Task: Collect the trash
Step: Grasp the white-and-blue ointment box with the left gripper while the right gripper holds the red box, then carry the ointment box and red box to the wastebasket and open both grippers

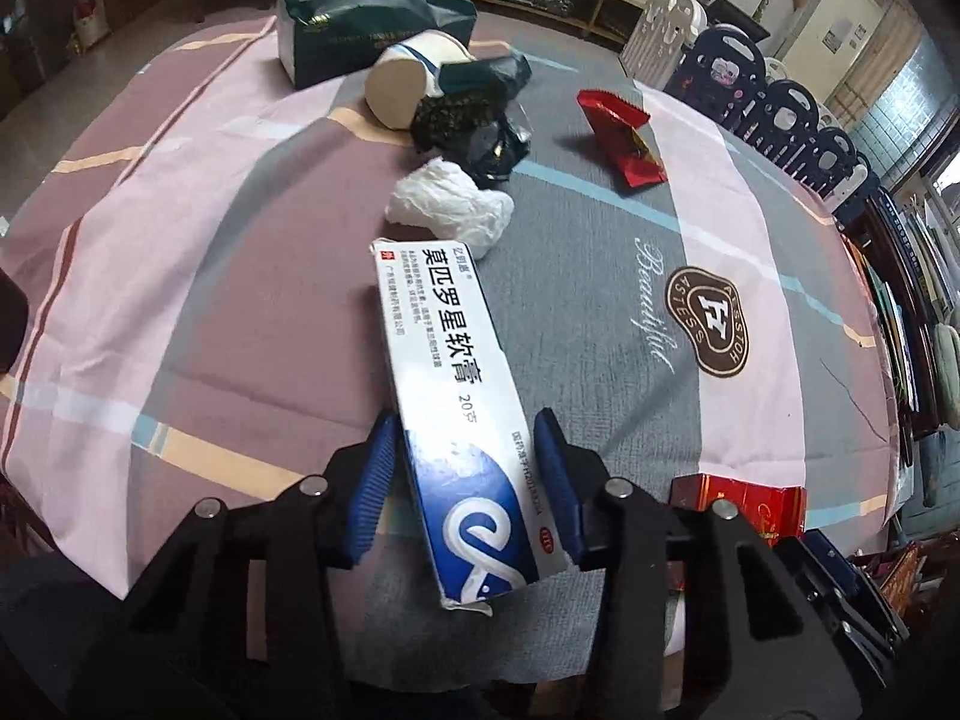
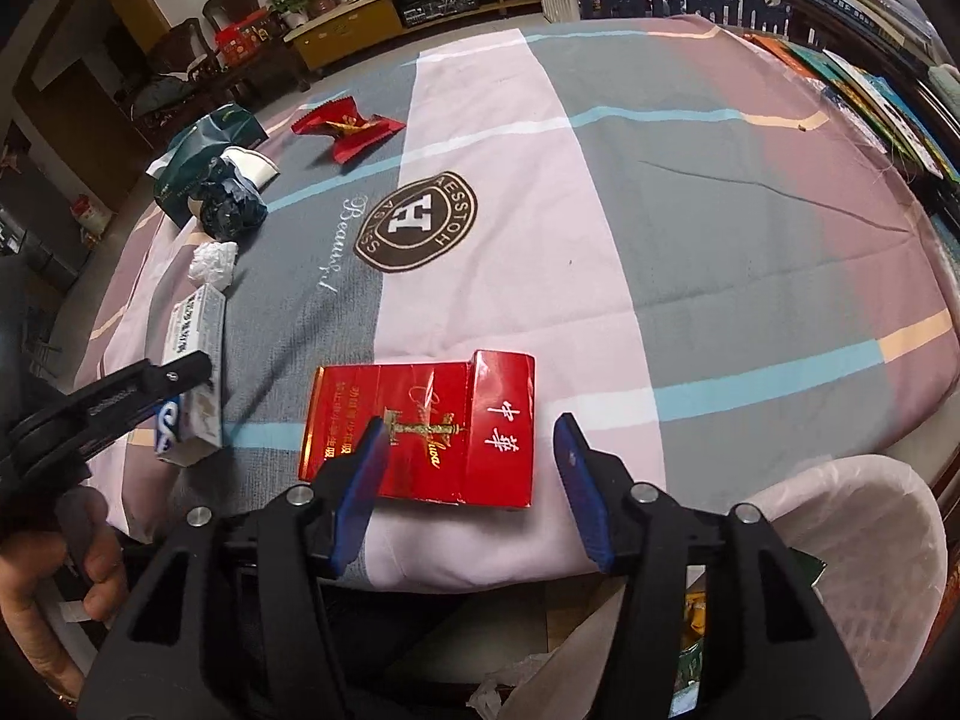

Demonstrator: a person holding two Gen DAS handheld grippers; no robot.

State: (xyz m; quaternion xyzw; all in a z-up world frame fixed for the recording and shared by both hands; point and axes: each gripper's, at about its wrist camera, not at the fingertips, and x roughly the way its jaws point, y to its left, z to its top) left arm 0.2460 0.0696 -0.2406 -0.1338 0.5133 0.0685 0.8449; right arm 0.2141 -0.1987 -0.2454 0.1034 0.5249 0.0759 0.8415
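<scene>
**Operator:** Which step is in hand at the left hand-held gripper (image 1: 468,474)?

**Technician:** Pick-up of the ointment box (image 1: 456,396). The box lies lengthwise between the blue pads (image 1: 378,480), its near end reaching back past them toward the camera. The pads flank its two long sides closely. Firm contact cannot be confirmed from either view, so treat the box as bracketed, not clamped.

**Operator:** And the right hand-held gripper (image 2: 474,462)?

**Technician:** Its jaws stand apart over the red cigarette pack (image 2: 420,426), which lies flat on the counter (image 2: 720,240). The left pad overlaps the pack's face; the right pad is clear of its right edge. Nothing is held.

**Operator:** What does the next move call for?

**Technician:** In my judgement: close the left jaws fully on the box, then lift. On the right, shift slightly so both pads straddle the pack before closing. The lined waste bin (image 2: 852,552) sits just to the lower right of the right gripper, below the counter edge.

**Operator:** What lies farther out?

**Technician:** Beyond the box tip: a crumpled white tissue (image 1: 450,210), then a black plastic bag (image 1: 474,132) touching a tipped paper cup (image 1: 408,84), a red wrapper (image 1: 624,138) off to the right, and farthest, a dark green tissue pack (image 1: 360,24). All remain uncollected.
</scene>
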